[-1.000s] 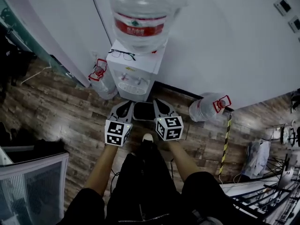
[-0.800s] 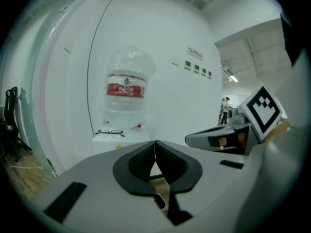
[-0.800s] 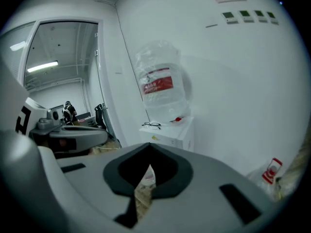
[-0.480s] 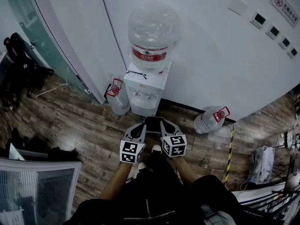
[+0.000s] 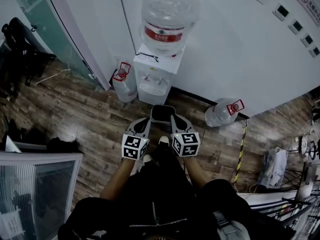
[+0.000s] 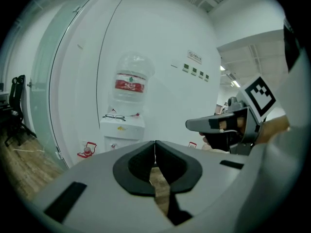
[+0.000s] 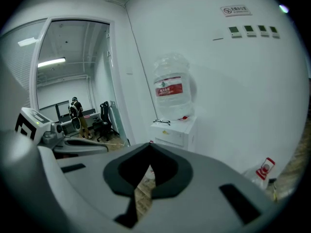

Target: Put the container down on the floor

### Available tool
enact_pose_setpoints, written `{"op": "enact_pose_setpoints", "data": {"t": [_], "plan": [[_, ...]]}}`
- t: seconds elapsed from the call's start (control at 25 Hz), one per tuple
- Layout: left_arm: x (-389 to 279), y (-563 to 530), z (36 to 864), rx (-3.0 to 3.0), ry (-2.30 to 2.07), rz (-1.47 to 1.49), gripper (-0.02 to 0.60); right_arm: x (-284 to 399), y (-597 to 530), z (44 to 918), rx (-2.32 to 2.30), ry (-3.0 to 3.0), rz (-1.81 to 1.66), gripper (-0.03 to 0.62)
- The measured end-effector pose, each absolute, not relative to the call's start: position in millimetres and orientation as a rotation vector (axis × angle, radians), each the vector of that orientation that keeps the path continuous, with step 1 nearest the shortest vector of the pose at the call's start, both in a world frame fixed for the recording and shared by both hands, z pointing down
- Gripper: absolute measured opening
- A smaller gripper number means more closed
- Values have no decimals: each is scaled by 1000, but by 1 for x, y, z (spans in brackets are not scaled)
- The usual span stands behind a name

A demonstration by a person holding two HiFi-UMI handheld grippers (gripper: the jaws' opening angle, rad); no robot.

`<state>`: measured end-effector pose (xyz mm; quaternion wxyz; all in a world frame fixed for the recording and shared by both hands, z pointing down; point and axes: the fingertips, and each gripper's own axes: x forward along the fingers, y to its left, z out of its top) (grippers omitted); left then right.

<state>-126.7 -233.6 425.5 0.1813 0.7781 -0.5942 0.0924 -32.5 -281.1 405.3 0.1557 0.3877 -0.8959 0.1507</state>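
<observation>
Wooden floor (image 5: pixel 75 114), container (image 5: pixel 163 114) mouth-up, long axis left-right

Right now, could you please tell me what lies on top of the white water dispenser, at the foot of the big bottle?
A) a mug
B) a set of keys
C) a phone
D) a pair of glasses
D: a pair of glasses with dark frames lies on the flat top of the water dispenser, beside the foot of the big bottle mounted on it.
</observation>
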Motion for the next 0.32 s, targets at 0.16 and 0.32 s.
{"op": "enact_pose_setpoints", "data": {"t": [0.16, 0.32], "plan": [[-131, -232, 431, 2182, -1673, 263, 15, -35, -279, 410, 1096, -2552, 435, 9], [-134, -225, 437, 2157, -1671, 276, 15, -36, -275, 415, 1083, -2536, 448, 9]]}}
